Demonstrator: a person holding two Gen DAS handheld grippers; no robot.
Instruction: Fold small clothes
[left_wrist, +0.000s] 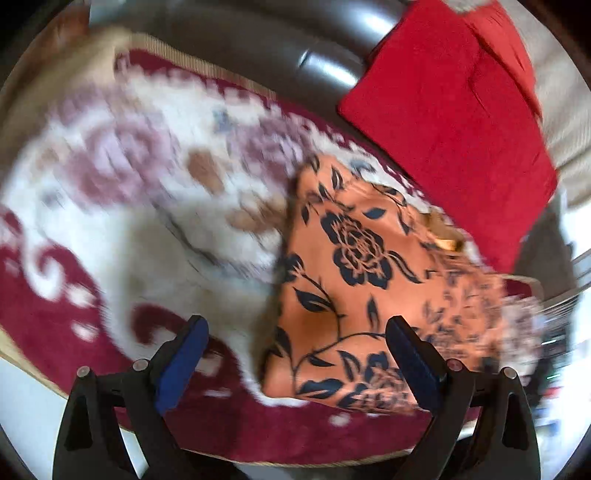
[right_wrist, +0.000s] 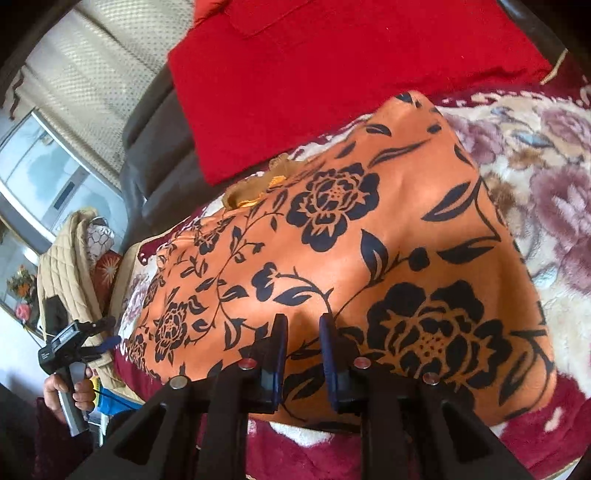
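Left wrist view: the left gripper (left_wrist: 295, 332) hangs with its blue-padded jaws wide apart and nothing between them, above a plush maroon-and-cream floral blanket (left_wrist: 122, 206) that is smeared by blur. The task's garment, an orange cloth printed with dark navy roses (left_wrist: 354, 266), lies flat on that blanket, ahead of the jaws and toward the right-hand finger, whose pad overlaps the cloth's near edge in the frame; whether it touches cannot be told. Beyond the cloth, well past the fingertips, rests a bright red rectangular cushion (left_wrist: 450, 122) against a dark leather sofa back (left_wrist: 258, 44).

Right wrist view: the right gripper (right_wrist: 303, 325) has its jaws drawn close together over the orange cloth (right_wrist: 369, 236), near its front edge. A small ridge of fabric appears to rise between the pads, so they are likely pinching it, though the contact is not plainly shown. The cloth spreads away ahead of the jaws toward the red cushion (right_wrist: 332, 74). Far to the left of the jaws, a person's hand (right_wrist: 70, 395) holds the other gripper (right_wrist: 107, 332) clear of the cloth.

The step in hand looks like starting a fold from the near edge. The next move calls for the free gripper to take a matching edge so both can carry it over evenly.
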